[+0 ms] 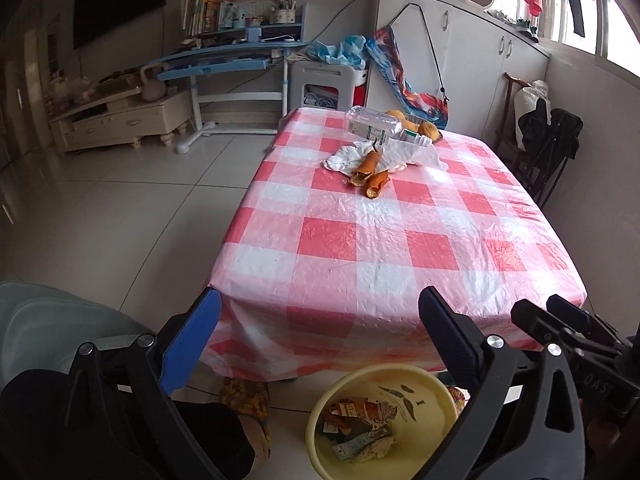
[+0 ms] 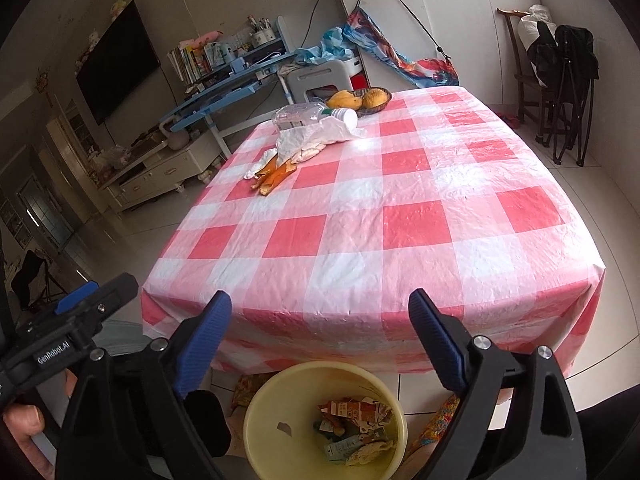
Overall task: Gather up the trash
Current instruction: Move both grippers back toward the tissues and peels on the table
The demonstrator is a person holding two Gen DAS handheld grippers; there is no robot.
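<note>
I have both grippers over the yellow bin (image 2: 280, 432) on the floor at the near end of the table (image 2: 400, 240), and both are empty. The left gripper (image 1: 320, 320) stands wide apart with nothing between its fingers; the right gripper (image 2: 320, 320) is spread wide too, also holding nothing. Crumpled cartons (image 2: 356, 412) already lie in the bottom of the bin, so I judge one drop finished and the next pickup due.

What remains sits at the far end of the table, well apart from both grippers: two orange peels (image 1: 370, 172), a crumpled white wrapper (image 1: 400, 152) just behind them, and a clear bottle (image 1: 372, 122) on its side, touching the wrapper. A paper cup (image 2: 347, 117) lies tipped beside the bottle. The fruit (image 2: 356, 98) in its dish beyond looks like food, not rubbish, so I would leave it.

The next move calls for a long reach across the checked cloth. The peels are nearest, towards the left edge, so the left gripper seems the natural one. They are thin and curled, so I would come in low and close across the narrow way.
</note>
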